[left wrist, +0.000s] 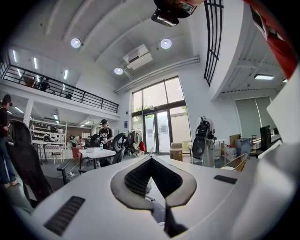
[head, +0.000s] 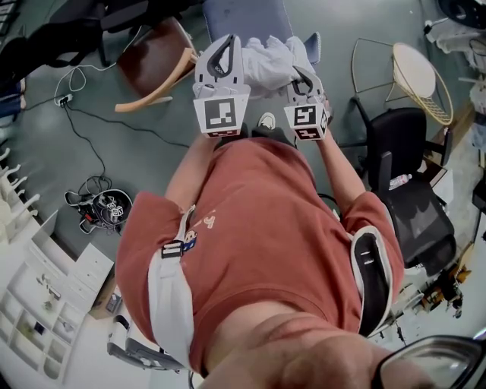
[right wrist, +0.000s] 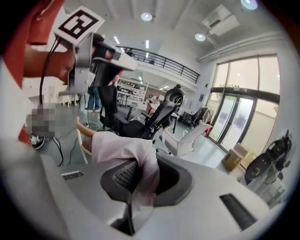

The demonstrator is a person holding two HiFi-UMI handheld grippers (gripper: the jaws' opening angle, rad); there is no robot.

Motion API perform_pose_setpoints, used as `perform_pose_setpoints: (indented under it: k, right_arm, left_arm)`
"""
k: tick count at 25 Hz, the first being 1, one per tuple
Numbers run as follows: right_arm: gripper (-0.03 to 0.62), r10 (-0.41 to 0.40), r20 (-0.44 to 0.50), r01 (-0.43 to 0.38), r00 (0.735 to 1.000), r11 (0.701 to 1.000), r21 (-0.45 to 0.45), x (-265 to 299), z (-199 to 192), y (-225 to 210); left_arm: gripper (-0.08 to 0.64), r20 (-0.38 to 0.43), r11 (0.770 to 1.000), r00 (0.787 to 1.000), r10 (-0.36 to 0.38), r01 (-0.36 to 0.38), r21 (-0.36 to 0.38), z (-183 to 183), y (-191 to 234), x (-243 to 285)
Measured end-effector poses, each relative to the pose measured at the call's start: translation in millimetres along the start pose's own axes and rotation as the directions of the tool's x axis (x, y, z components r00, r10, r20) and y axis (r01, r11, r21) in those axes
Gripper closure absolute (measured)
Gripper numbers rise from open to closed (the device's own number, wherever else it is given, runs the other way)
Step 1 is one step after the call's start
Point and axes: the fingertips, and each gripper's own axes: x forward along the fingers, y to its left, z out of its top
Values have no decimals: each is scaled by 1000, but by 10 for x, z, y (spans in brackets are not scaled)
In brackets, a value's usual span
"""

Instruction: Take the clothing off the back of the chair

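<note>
A white garment (head: 272,61) lies bunched over a grey-blue chair (head: 244,17) just ahead of me in the head view. My right gripper (head: 301,74) reaches into its right side. In the right gripper view the right gripper (right wrist: 140,164) is shut on a fold of this white garment (right wrist: 119,146), which trails off to the left from the jaws. My left gripper (head: 228,42) hovers to the left of the cloth, level, jaws shut with nothing in them. The left gripper (left wrist: 151,159) looks out over the room with no cloth in its view.
A brown chair with wooden arms (head: 156,64) stands left of the garment's chair. A black office chair (head: 402,190) and a round wire-frame chair (head: 421,80) are on the right. Cables (head: 99,205) lie on the floor at left, near a white shelf unit (head: 38,304).
</note>
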Motion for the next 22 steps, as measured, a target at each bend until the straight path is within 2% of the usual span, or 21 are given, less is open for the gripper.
perform_pose_setpoints:
  k: [4,12,15,22]
  right_arm:
    - [527,-11,84,0,996,993,119,-169,222,-133]
    - [528,-89,230,35,969,973,229,-528,789,-505]
    - [528,-118,290,48,950,970,238,-637,1020,-639]
    - [528,-187,441,72,878,962,264,-1059,1628,-979]
  left_arm:
    - [546,7,1000,1000,-4,4,2,18,-1,5]
    - [547,17,1000,1000,-8,8,4,207,-29,4]
    - [546,-8,1000,1000,-13,13,6,269,-24,-19]
    - [546,55,1000,998,9,-10,19,624,20,-95]
